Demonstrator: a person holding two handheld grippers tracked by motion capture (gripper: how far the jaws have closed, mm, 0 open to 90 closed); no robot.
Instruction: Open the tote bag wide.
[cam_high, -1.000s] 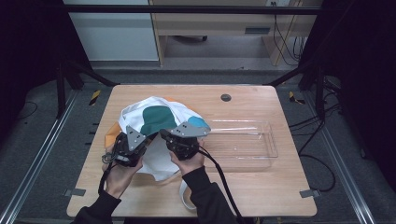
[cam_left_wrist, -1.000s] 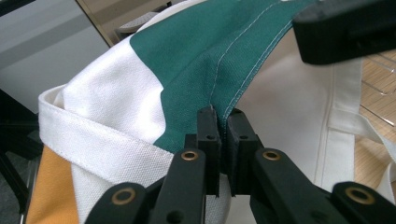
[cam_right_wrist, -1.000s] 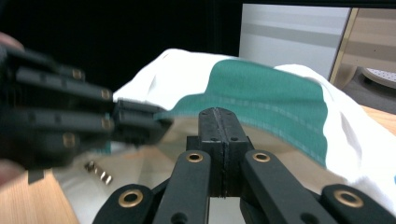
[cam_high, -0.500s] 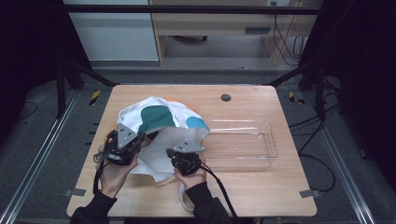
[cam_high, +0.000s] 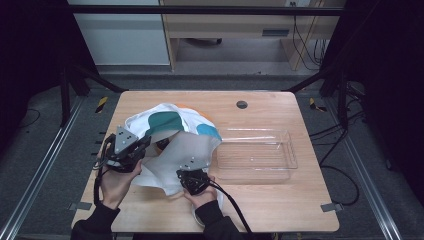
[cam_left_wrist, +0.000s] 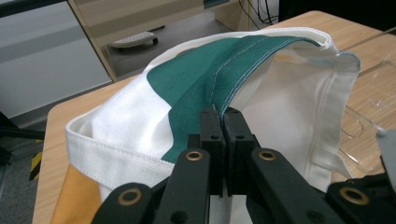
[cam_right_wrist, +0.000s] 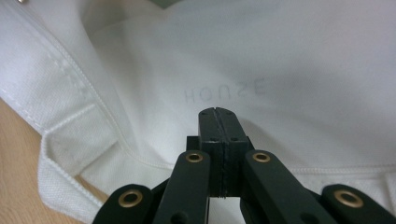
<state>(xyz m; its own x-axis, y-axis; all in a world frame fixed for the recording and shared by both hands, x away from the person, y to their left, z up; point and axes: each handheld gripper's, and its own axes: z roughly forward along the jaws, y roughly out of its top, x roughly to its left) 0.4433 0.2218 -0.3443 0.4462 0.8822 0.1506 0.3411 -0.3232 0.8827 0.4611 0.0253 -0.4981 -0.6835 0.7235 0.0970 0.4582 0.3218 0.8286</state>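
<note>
A white cloth tote bag (cam_high: 175, 135) with green, teal and orange patches lies bunched on the left half of the wooden table (cam_high: 300, 200), its mouth held apart. My left gripper (cam_high: 142, 146) is shut on the bag's rim. In the left gripper view its jaws (cam_left_wrist: 222, 115) pinch the green stitched edge of the bag (cam_left_wrist: 140, 116). My right gripper (cam_high: 192, 175) sits nearer the front edge, shut on the white hem. In the right gripper view its jaws (cam_right_wrist: 217, 114) are closed over the bag's (cam_right_wrist: 289, 56) inner white cloth, where faint reversed lettering shows through.
A clear plastic tray (cam_high: 255, 155) stands just right of the bag and appears at the right in the left gripper view (cam_left_wrist: 369, 126). A small round hole (cam_high: 242, 104) marks the table's back. Metal frame rails run along both sides. Bare wood (cam_right_wrist: 18, 163) lies beside the bag.
My right gripper has sunk and come toward the front edge, drawing the bag's near side with it. The left gripper has drifted slightly left, and the bag's mouth is wider.
</note>
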